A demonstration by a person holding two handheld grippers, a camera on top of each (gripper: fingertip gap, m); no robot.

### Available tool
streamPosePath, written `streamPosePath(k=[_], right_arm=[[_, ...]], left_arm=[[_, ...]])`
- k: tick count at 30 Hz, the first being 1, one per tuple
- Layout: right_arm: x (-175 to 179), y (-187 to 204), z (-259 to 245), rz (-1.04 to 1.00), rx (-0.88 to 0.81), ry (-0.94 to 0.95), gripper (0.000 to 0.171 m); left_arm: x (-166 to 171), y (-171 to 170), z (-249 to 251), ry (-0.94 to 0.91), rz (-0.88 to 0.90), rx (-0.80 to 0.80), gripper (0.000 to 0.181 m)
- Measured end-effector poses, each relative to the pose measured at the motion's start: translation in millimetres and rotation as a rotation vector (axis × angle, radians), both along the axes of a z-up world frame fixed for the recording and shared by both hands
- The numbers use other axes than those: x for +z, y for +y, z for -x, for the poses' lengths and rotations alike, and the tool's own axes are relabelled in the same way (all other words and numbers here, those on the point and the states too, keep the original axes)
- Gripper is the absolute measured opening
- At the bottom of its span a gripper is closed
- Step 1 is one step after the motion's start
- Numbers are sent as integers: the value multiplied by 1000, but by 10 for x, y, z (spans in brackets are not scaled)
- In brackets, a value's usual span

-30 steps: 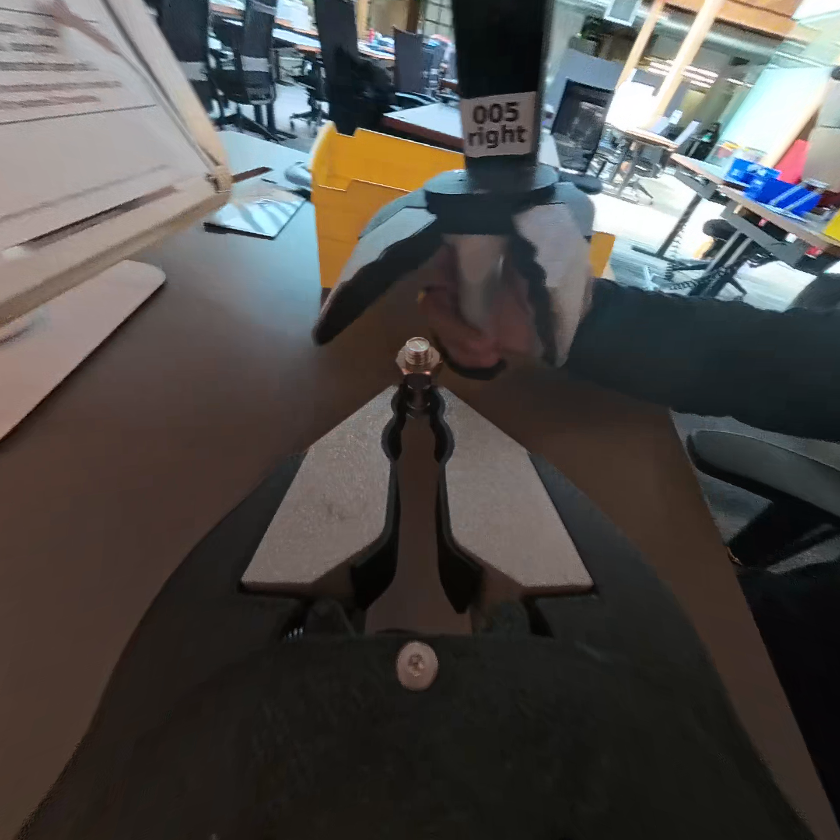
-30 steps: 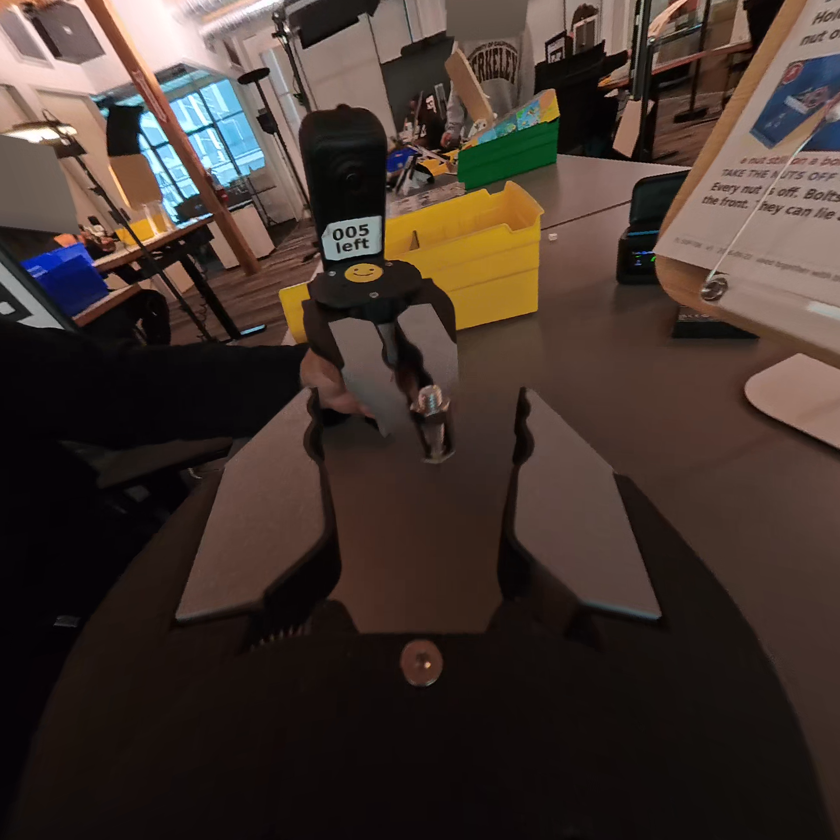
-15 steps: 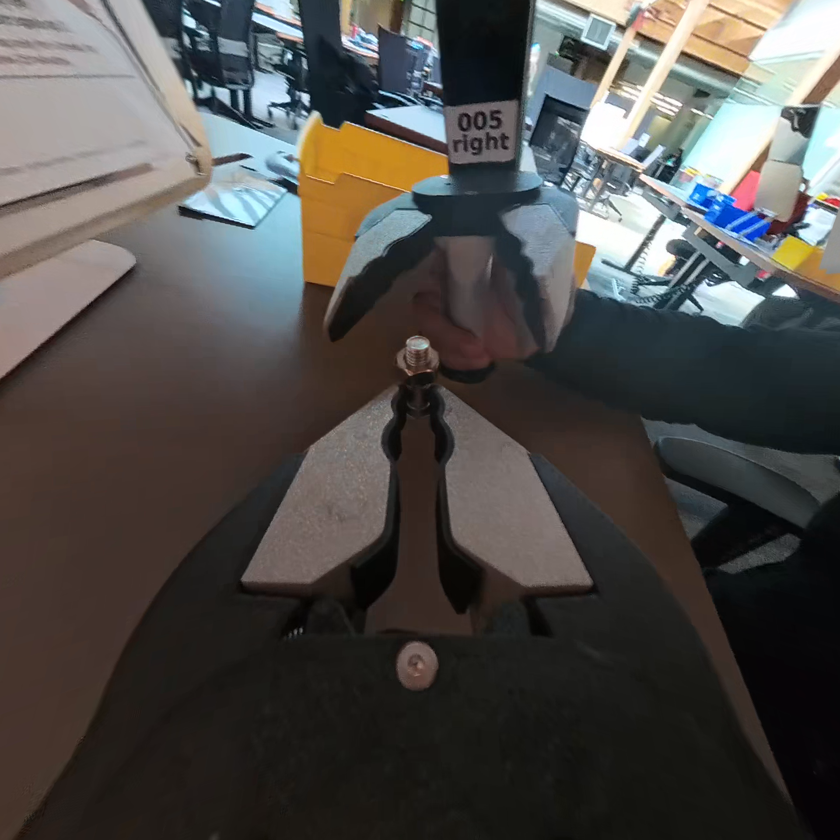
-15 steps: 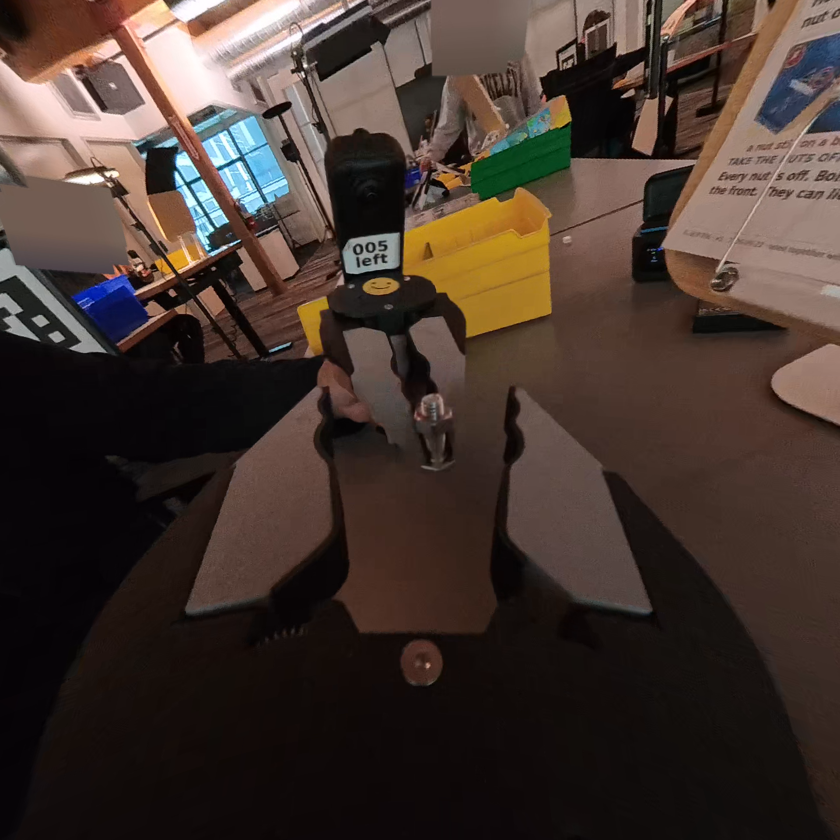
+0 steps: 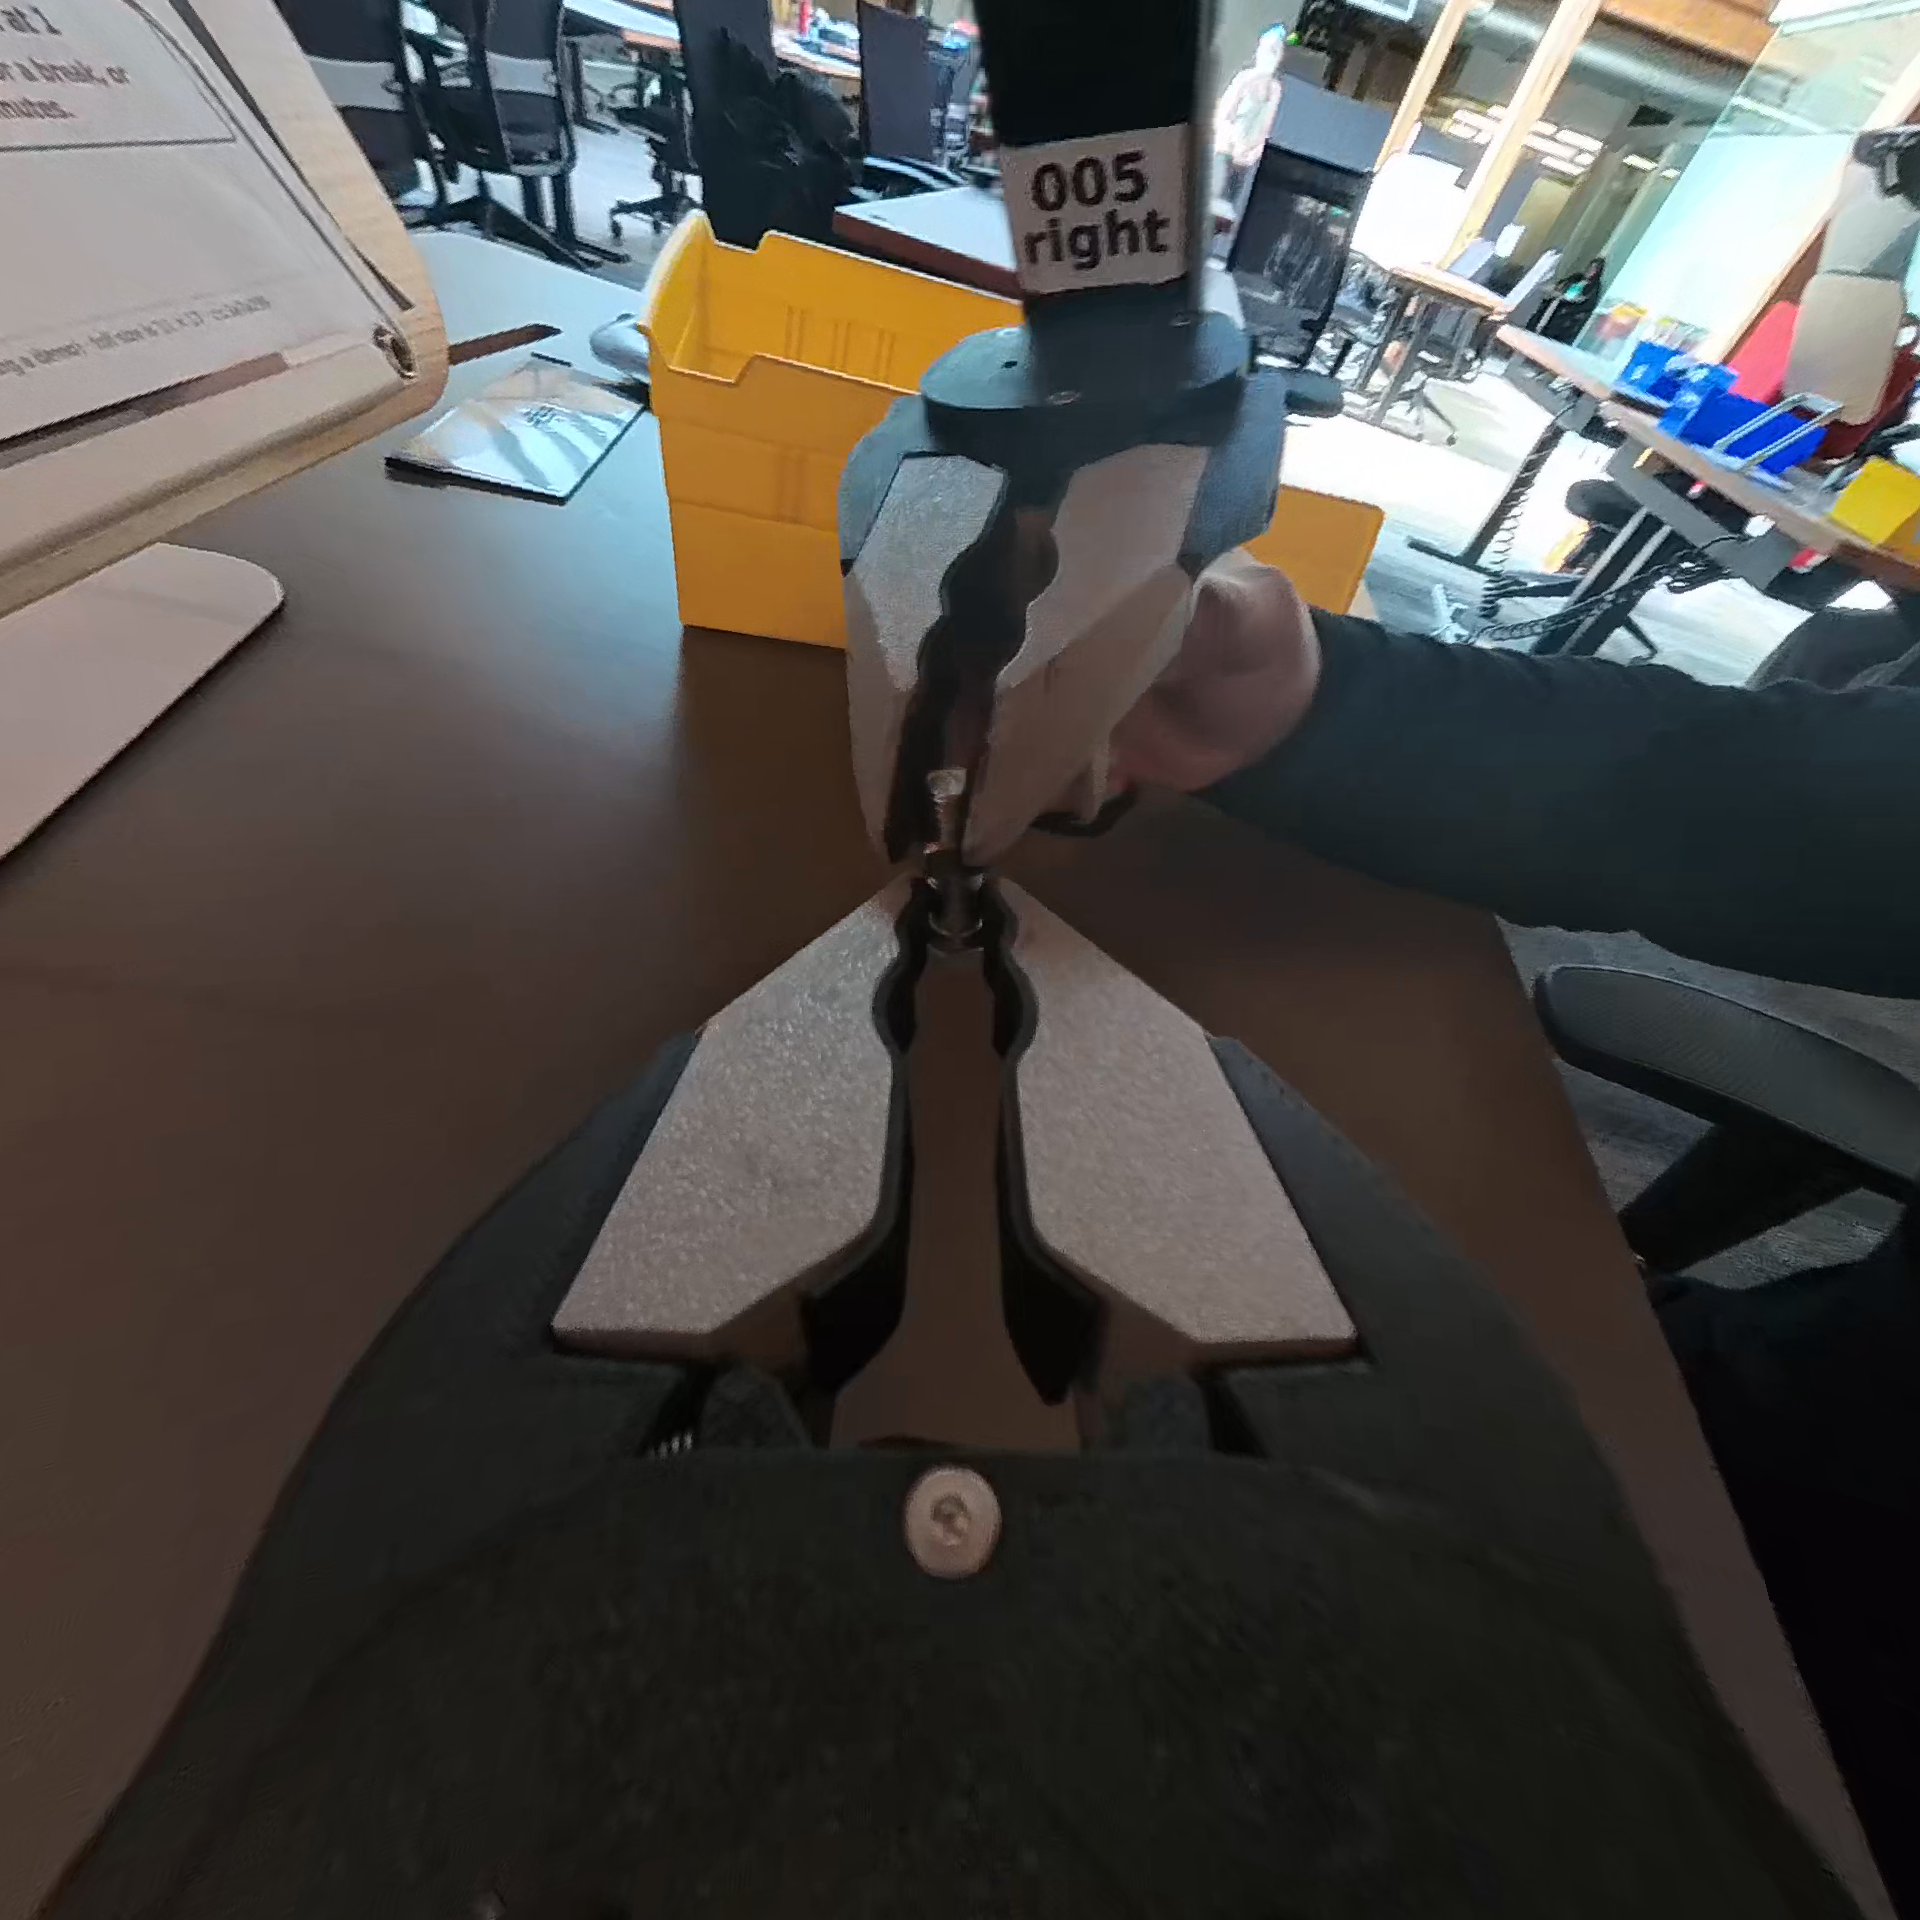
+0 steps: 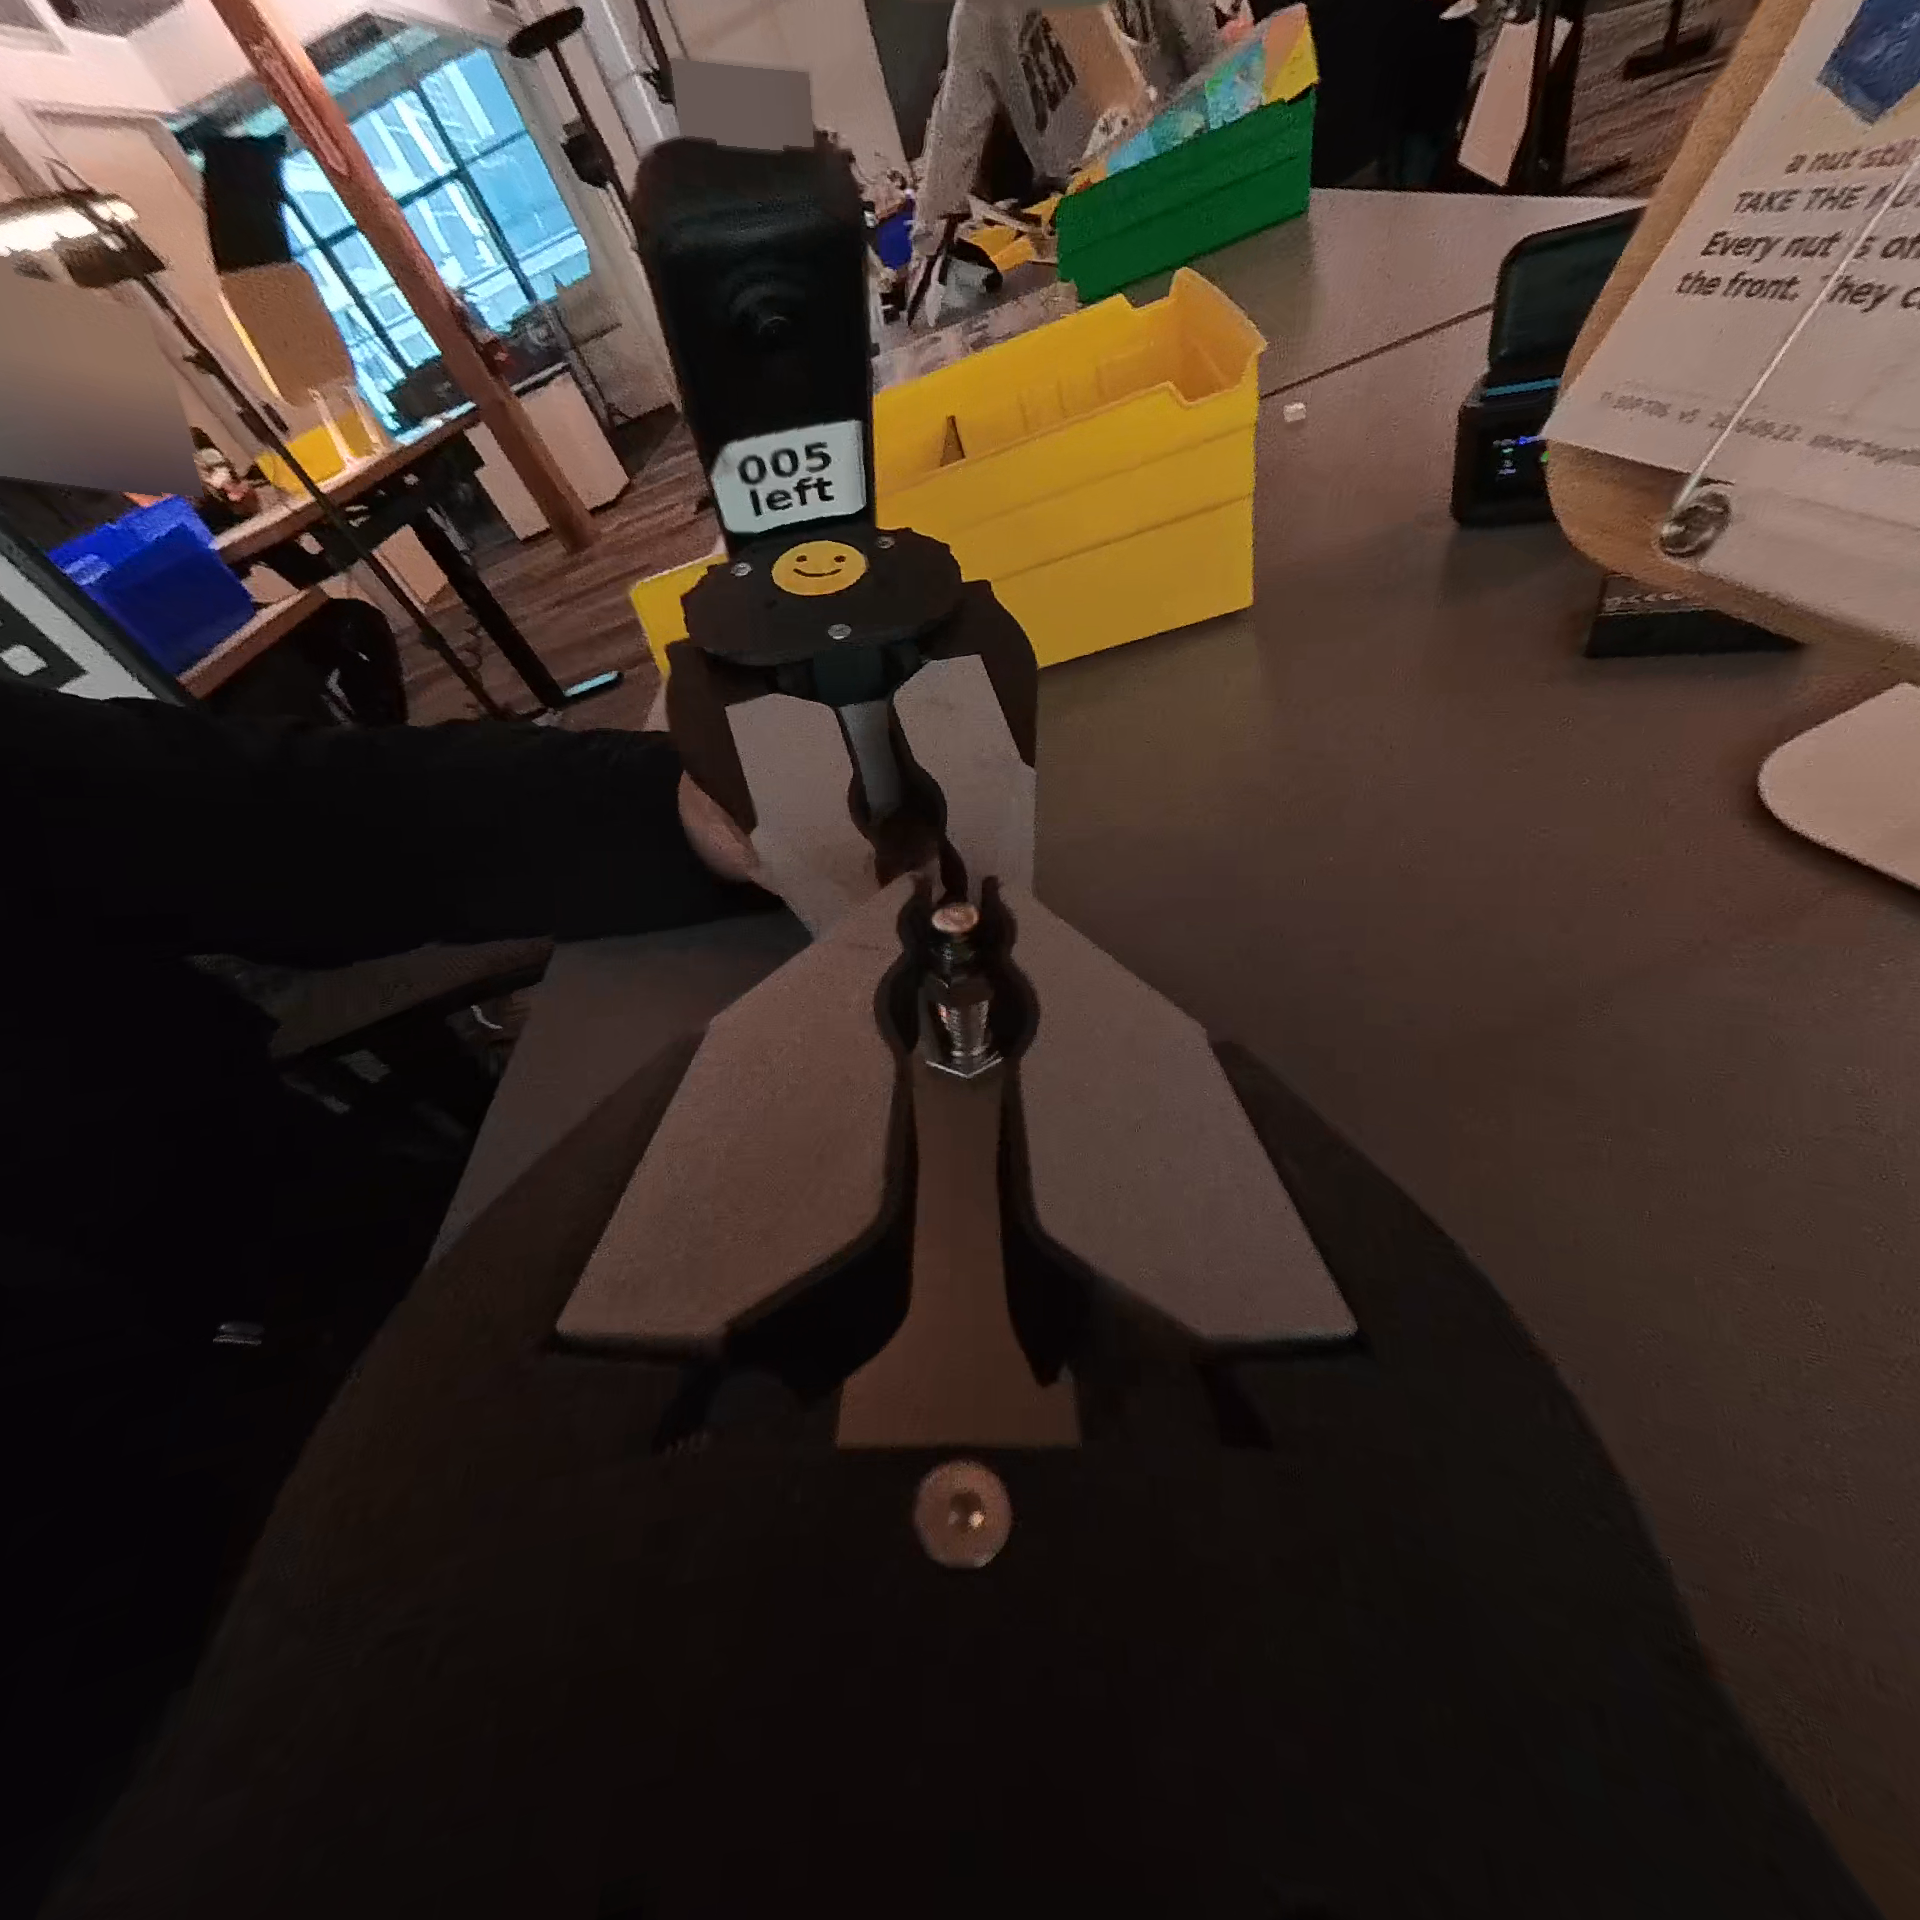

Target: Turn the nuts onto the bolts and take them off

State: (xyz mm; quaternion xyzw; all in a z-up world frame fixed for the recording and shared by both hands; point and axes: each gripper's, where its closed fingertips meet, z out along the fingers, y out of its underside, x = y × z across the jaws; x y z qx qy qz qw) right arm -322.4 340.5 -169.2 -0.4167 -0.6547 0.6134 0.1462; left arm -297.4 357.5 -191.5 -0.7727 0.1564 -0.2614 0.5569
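Observation:
A steel bolt (image 5: 945, 790) stands upright above the dark table (image 5: 416, 831), with a nut (image 6: 953, 966) near its top. My left gripper (image 5: 954, 920) is shut on the bolt's lower shank. My right gripper (image 6: 956, 935) is shut around the nut at the top of the bolt. In the left wrist view the right gripper (image 5: 940, 836) reaches down from beyond, its tips just over mine. In the right wrist view the bolt's threads and hex head (image 6: 961, 1065) show in the gap between my fingers, and the left gripper (image 6: 914, 862) is behind. The nut itself is mostly hidden.
A yellow bin (image 5: 790, 468) stands on the table behind the grippers, also seen in the right wrist view (image 6: 1091, 468). A wooden sheet stand (image 5: 156, 260) with a white base (image 5: 104, 665) is at one side. A black device (image 6: 1527, 416) sits beside it. An office chair (image 5: 1714, 1070) is off the table edge. Both grippers' tips are close together, under 4 cm apart.
My right gripper was open and a short way off; it has moved in over the bolt and shut around the nut. The left gripper keeps its hold on the bolt.

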Motion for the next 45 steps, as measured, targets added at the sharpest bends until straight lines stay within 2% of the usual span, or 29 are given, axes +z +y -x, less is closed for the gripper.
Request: streamPosePath(k=[8, 16, 24, 30, 35, 41, 44, 45], right_arm=[[21, 126, 56, -25, -93, 12, 5], [96, 134, 51, 5, -101, 44, 5], [149, -14, 39, 25, -56, 77, 5], [237, 4, 27, 109, -38, 89, 6], [294, 133, 23, 135, -69, 109, 27], [200, -37, 24, 117, 8, 71, 63], [199, -65, -8, 58, 13, 83, 56], [214, -61, -43, 40, 27, 102, 35]], left_arm=[[-8, 12, 86, -34, 16, 19, 15], [-37, 27, 26, -46, 31, 2, 24], [21, 4, -54, -103, 21, -36, 18], [87, -9, -11, -41, -11, 12, 18], [86, -2, 67, -49, -10, 41, 17], [98, 6, 68, -42, -17, 50, 18], [83, 39, 314, -47, 0, 136, 17], [63, 40, 417, -43, 10, 172, 17]])
